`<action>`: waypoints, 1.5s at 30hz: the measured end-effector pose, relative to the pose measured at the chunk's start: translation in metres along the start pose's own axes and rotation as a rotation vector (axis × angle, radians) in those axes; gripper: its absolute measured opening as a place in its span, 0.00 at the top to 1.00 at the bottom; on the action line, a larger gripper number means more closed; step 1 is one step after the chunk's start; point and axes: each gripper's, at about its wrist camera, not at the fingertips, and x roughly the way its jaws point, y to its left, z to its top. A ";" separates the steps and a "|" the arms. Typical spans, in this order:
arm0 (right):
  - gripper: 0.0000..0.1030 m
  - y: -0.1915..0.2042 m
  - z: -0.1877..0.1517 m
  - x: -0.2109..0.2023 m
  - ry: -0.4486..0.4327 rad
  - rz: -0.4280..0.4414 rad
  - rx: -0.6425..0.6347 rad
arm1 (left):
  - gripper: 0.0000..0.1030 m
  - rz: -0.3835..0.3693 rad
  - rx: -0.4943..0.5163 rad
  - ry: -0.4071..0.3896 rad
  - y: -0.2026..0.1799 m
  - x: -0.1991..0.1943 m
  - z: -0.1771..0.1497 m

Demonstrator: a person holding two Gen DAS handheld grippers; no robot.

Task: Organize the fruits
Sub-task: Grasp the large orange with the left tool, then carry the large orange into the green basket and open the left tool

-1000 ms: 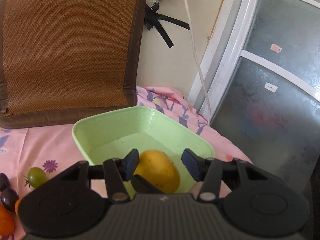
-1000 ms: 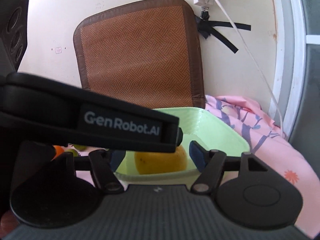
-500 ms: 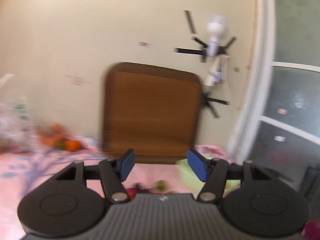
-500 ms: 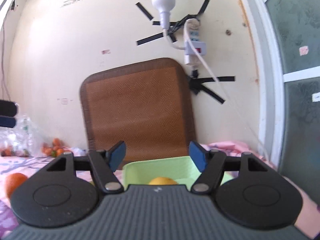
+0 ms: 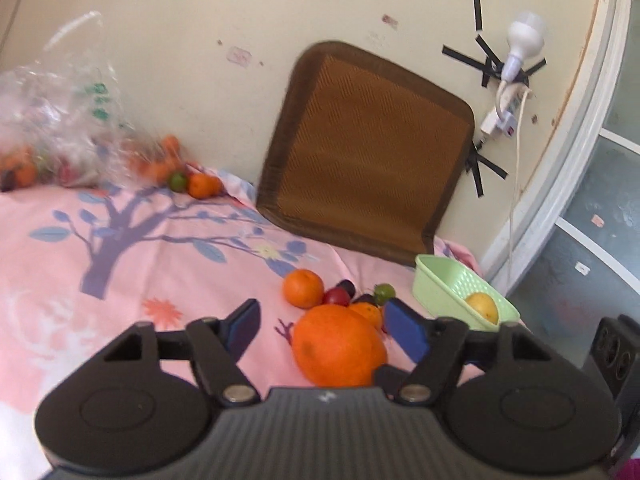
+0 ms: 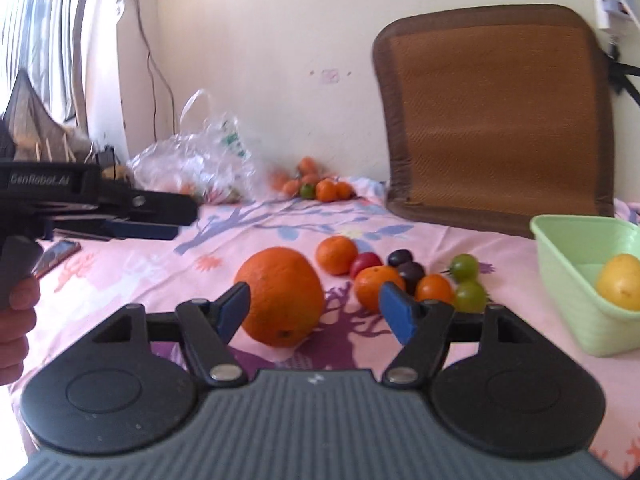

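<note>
Both grippers are aimed at the loose fruit on the pink bedsheet [image 5: 120,280]; the surface looks like a bed, not a counter. The left gripper [image 5: 320,324] has its fingers apart and opening, nothing pressed between them; the big orange [image 5: 338,346] sits low centre in its view, between and just ahead of the blue pads, not touched. The right gripper [image 6: 316,312] is likewise parted, jaws opening, holding nothing. In its view the same big orange [image 6: 282,296] lies just beyond the left pad, centre frame, resting on the sheet. The left gripper also shows at the left edge of the right view, with a hand [image 6: 14,320] below it. Smaller fruit is bunched right of the big orange: a tangerine [image 6: 337,254], a red plum-like piece [image 6: 366,262], two dark ones [image 6: 406,266], two small oranges and two green tomatoes [image 6: 466,280]. The green basket [image 6: 560,280] stands at the right edge, well apart from the cluster, with one yellow fruit [image 6: 620,286] already inside; I take it as the collecting bin. A plastic bag [image 5: 52,120] with more fruit beside it lies at upper left by the wall, probably the supply. A brown woven mat [image 5: 368,148] leans on the wall behind the basket. Judgement: wide fingers suit the big orange, likely the next pick; little is sorted so far.
</note>
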 end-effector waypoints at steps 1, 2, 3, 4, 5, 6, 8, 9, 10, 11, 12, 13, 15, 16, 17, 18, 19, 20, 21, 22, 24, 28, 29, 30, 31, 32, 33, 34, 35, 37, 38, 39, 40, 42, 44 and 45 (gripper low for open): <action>0.27 0.000 0.002 0.004 0.013 0.001 0.000 | 0.28 -0.006 0.011 0.011 -0.001 0.007 0.000; 0.27 0.002 0.002 0.008 0.023 0.001 -0.001 | 0.26 -0.012 0.022 0.027 -0.003 0.014 -0.002; 0.27 0.003 0.002 0.012 0.033 0.002 -0.004 | 0.25 -0.015 0.027 0.046 -0.004 0.021 -0.003; 0.27 0.004 0.000 0.015 0.042 -0.001 -0.011 | 0.24 -0.013 0.027 0.065 -0.005 0.027 -0.004; 0.27 0.006 -0.001 0.018 0.051 -0.003 -0.018 | 0.23 -0.015 0.023 0.083 -0.005 0.033 -0.006; 0.27 0.007 -0.001 0.020 0.059 -0.003 -0.024 | 0.23 -0.021 0.017 0.096 -0.005 0.037 -0.007; 0.27 0.008 -0.002 0.025 0.071 0.000 -0.033 | 0.22 -0.030 0.004 0.115 -0.004 0.044 -0.010; 0.27 0.008 -0.002 0.028 0.077 -0.001 -0.039 | 0.22 -0.029 0.001 0.124 -0.003 0.047 -0.012; 0.27 0.008 -0.002 0.031 0.083 -0.003 -0.044 | 0.25 -0.026 0.000 0.133 -0.003 0.050 -0.013; 0.27 0.009 -0.002 0.034 0.089 -0.004 -0.047 | 0.27 -0.029 -0.001 0.139 -0.003 0.052 -0.014; 0.28 0.009 -0.002 0.038 0.096 -0.002 -0.049 | 0.30 -0.047 -0.007 0.139 -0.002 0.053 -0.015; 0.36 0.009 -0.002 0.040 0.104 0.004 -0.053 | 0.31 -0.044 -0.009 0.134 -0.003 0.052 -0.015; 0.38 0.013 -0.002 0.043 0.111 -0.006 -0.076 | 0.32 -0.027 0.005 0.131 -0.010 0.050 -0.016; 0.39 0.014 -0.003 0.041 0.110 -0.014 -0.081 | 0.33 -0.025 0.012 0.131 -0.014 0.048 -0.017; 0.39 0.014 -0.004 0.038 0.108 -0.019 -0.082 | 0.33 -0.029 0.015 0.130 -0.020 0.047 -0.018; 0.39 0.012 -0.005 0.033 0.101 -0.024 -0.082 | 0.33 -0.038 0.018 0.130 -0.025 0.046 -0.019; 0.39 0.008 -0.007 0.027 0.091 -0.030 -0.082 | 0.33 -0.051 0.019 0.132 -0.031 0.046 -0.021; 0.39 0.005 -0.009 0.021 0.081 -0.039 -0.083 | 0.33 -0.064 0.018 0.136 -0.037 0.046 -0.022; 0.39 0.000 -0.011 0.014 0.071 -0.054 -0.085 | 0.33 -0.077 0.020 0.141 -0.043 0.048 -0.024; 0.39 -0.004 -0.014 0.008 0.065 -0.071 -0.085 | 0.33 -0.093 0.026 0.148 -0.051 0.050 -0.026; 0.39 -0.009 -0.019 -0.007 0.058 -0.110 -0.082 | 0.34 -0.124 0.045 0.160 -0.067 0.055 -0.030; 0.39 -0.025 -0.028 -0.037 0.043 -0.194 -0.058 | 0.34 -0.186 0.098 0.190 -0.104 0.070 -0.037; 0.39 -0.030 -0.031 -0.043 0.039 -0.214 -0.049 | 0.34 -0.196 0.112 0.198 -0.113 0.074 -0.038; 0.39 -0.036 -0.034 -0.050 0.035 -0.234 -0.038 | 0.34 -0.206 0.128 0.207 -0.123 0.079 -0.040; 0.39 -0.041 -0.036 -0.056 0.031 -0.251 -0.029 | 0.34 -0.215 0.142 0.217 -0.132 0.084 -0.043; 0.39 -0.046 -0.038 -0.061 0.028 -0.267 -0.020 | 0.34 -0.221 0.154 0.227 -0.140 0.088 -0.045; 0.39 -0.052 -0.041 -0.066 0.027 -0.284 -0.008 | 0.34 -0.228 0.164 0.236 -0.147 0.093 -0.045; 0.39 -0.057 -0.043 -0.070 0.026 -0.300 0.006 | 0.34 -0.236 0.173 0.242 -0.155 0.097 -0.043; 0.39 -0.062 -0.044 -0.074 0.020 -0.312 0.015 | 0.34 -0.246 0.184 0.243 -0.164 0.101 -0.040; 0.39 -0.072 -0.044 -0.081 -0.012 -0.347 0.017 | 0.34 -0.266 0.209 0.232 -0.181 0.109 -0.030; 0.39 -0.078 -0.041 -0.084 -0.033 -0.364 0.015 | 0.34 -0.276 0.222 0.222 -0.192 0.116 -0.022; 0.39 -0.085 -0.037 -0.087 -0.057 -0.383 0.013 | 0.34 -0.284 0.231 0.212 -0.203 0.123 -0.015; 0.39 -0.093 -0.033 -0.088 -0.080 -0.404 0.008 | 0.34 -0.291 0.240 0.200 -0.214 0.131 -0.008; 0.39 -0.111 -0.020 -0.088 -0.117 -0.444 -0.002 | 0.34 -0.304 0.256 0.179 -0.232 0.149 0.004; 0.39 -0.132 -0.010 -0.088 -0.146 -0.472 0.006 | 0.34 -0.310 0.270 0.170 -0.249 0.169 0.012; 0.39 -0.143 -0.006 -0.088 -0.156 -0.481 0.011 | 0.34 -0.310 0.275 0.170 -0.255 0.179 0.015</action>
